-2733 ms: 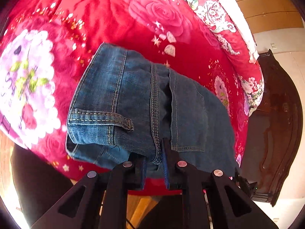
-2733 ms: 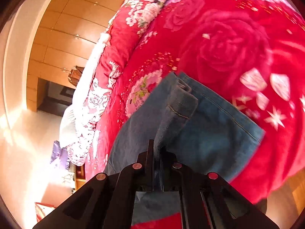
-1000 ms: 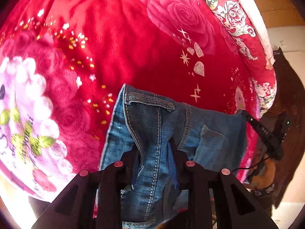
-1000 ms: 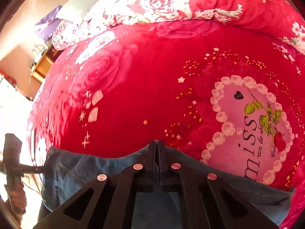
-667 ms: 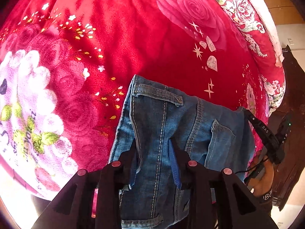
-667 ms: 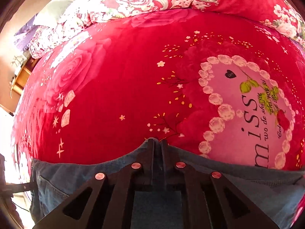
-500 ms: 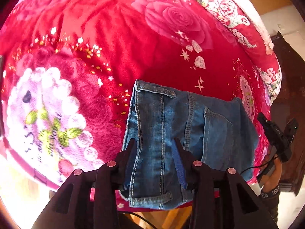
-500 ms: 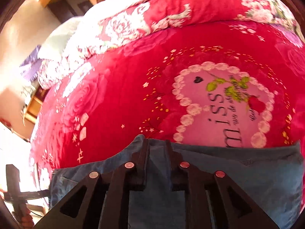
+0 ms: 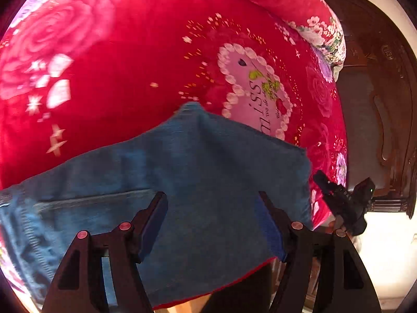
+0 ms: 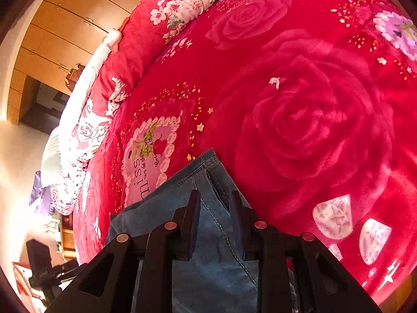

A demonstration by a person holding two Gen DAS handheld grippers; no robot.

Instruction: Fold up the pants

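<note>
I am letting go of the folded blue jeans [image 9: 198,182], which are lying flat on the red plush blanket [image 9: 125,60] just below its pink heart patch [image 9: 256,99]. My left gripper [image 9: 212,221] has just been spreading its jaws and they are now standing wide over the denim with nothing pinched between them. My right gripper [image 10: 214,219] has also been parting its jaws, though only a little; a stitched seam is running up between its fingers [image 10: 194,216], and from here the pads are looking clear of the cloth (the gap is narrow, so I am judging that loosely). To finish this release well, I am thinking the right jaws need to open fully before lifting, so the stiff, heavy denim is not dragged out of its fold. The jeans are keeping a blunt, thick-edged shape with one corner pointing toward the heart patch, while the blanket under them is looking soft and fleecy, with big printed roses.
</note>
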